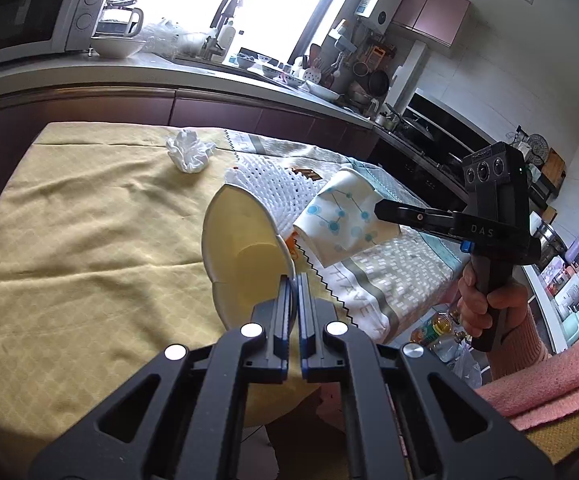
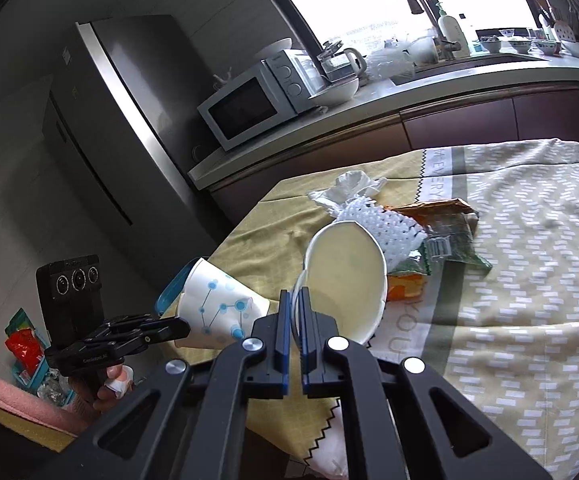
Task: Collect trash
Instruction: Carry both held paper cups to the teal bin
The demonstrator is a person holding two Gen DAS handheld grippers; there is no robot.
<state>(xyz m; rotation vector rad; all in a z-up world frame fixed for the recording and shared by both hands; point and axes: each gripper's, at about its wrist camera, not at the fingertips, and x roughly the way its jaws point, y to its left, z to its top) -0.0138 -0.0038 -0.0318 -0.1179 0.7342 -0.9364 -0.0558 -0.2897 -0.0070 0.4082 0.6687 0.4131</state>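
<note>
Left gripper [image 1: 294, 280]: clamped on rim of white blue-dotted paper cup [image 1: 241, 240]
Right gripper [image 2: 299, 296]: clamped on second paper cup [image 2: 345, 268] rim

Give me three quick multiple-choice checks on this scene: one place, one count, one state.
1. Where is the crumpled white tissue? A on the yellow tablecloth; B inside a cup; C on the microwave.
2. How many blue-dotted white paper cups are gripped? A none; B one; C two.
3. The left gripper is: A wide open; B shut on a cup rim; C shut on nothing.
Key: A, it lies on the cloth; C, the right gripper pinches one too; B, its pads clamp the rim.
</note>
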